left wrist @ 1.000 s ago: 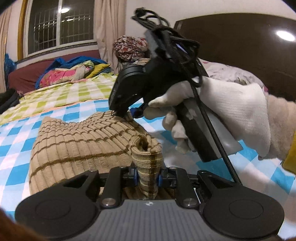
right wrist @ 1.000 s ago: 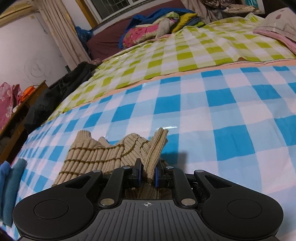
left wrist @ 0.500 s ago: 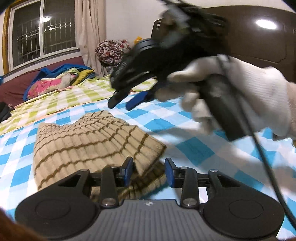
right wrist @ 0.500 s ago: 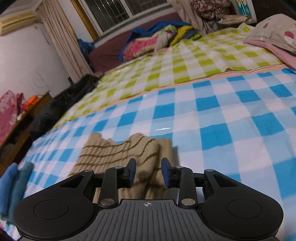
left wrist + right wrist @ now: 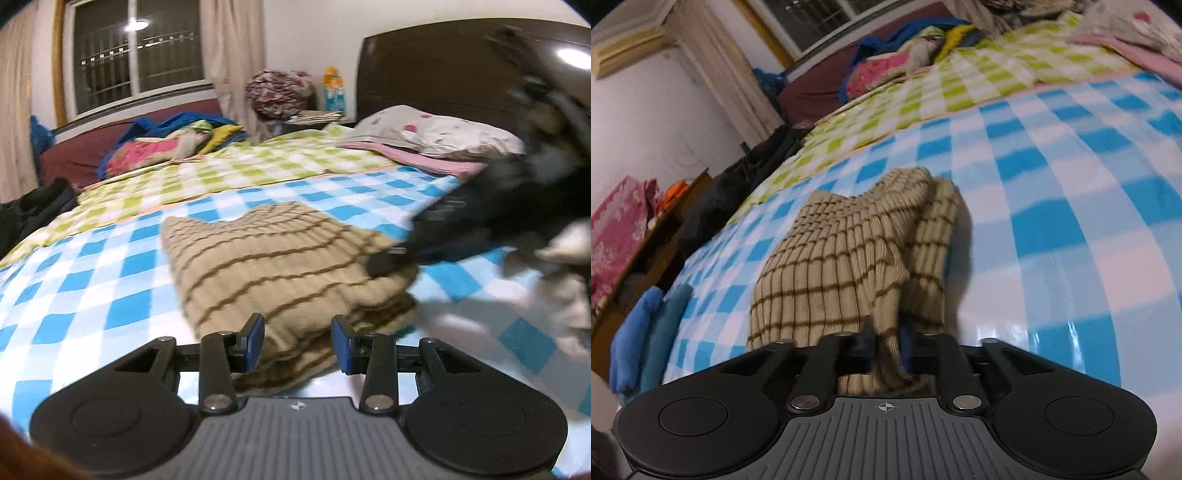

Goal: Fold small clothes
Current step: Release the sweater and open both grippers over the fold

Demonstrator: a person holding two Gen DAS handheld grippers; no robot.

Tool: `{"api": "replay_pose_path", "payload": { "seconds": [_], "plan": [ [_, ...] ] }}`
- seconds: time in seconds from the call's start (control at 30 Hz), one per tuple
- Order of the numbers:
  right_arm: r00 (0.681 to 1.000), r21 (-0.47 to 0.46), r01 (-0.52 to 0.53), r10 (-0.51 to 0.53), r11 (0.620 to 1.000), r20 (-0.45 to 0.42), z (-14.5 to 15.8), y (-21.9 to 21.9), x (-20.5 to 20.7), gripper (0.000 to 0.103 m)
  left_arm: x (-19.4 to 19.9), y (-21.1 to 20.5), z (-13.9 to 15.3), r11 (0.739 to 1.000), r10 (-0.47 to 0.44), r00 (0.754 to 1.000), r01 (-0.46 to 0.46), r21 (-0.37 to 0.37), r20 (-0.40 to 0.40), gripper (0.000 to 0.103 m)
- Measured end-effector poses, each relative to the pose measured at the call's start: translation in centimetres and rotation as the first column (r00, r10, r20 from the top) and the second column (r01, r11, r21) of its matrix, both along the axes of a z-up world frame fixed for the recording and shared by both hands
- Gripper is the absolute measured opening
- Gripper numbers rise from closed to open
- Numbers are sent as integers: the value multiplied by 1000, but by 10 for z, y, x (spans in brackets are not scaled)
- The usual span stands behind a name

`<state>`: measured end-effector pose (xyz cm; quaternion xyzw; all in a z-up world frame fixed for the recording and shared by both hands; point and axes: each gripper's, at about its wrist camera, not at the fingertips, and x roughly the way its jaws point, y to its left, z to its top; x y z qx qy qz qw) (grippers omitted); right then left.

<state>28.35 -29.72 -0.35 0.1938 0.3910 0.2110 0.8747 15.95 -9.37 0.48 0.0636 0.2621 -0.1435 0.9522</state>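
Right wrist: right gripper [image 5: 886,341] just clamped on knit [image 5: 846,254] corner; left gripper [image 5: 297,341] spread wider, knit edge loose between. Risk: one-sided pull dragging fold askew.

Left tongs [image 5: 298,341] angled downward, jaws apart and just been opening wider, pads pressing nothing, right tongs [image 5: 886,341] angled downward, jaws just snapped closed, pinching knit fabric

No lettering legible — not on anything.
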Motion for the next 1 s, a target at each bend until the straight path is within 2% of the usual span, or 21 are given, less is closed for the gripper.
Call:
{"api": "replay_pose_path", "payload": {
  "seconds": [0.2,0.37,0.4,0.47,0.57,0.63,0.77,0.9,1.0],
  "plan": [
    [999,-17,16,-17,1000,-37,-19,-7,-10,4,33,19,-16,997,52,993,-58,-54,-103,46],
    [1000,-36,-12,11,999,-24,-15,-4,-23,5,28,28,-8,998,31,995,-37,-56,-94,46],
    [1000,-35,-18,18,999,-23,-13,-4,-26,12,28,30,-5,998,28,996,-33,-56,-88,46],
    [1000,-10,-13,13,1000,-12,-3,-7,-30,15,29,38,3,997,30,997,-35,-71,-74,46],
    [999,50,19,-21,999,36,14,-16,-30,25,33,51,13,992,47,997,-54,-111,-56,49],
    [996,83,43,-48,996,70,23,-20,-21,36,40,59,18,987,67,997,-74,-140,-49,51],
    [987,114,114,-125,987,98,25,-15,19,38,64,68,19,979,116,992,-121,-165,-45,52],
    [988,159,139,-147,977,36,4,-5,59,40,83,71,11,972,136,987,-149,-184,-80,52],
    [991,177,134,-134,975,-8,-12,3,75,40,89,67,5,977,135,987,-146,-154,-81,57]
  ]
}}
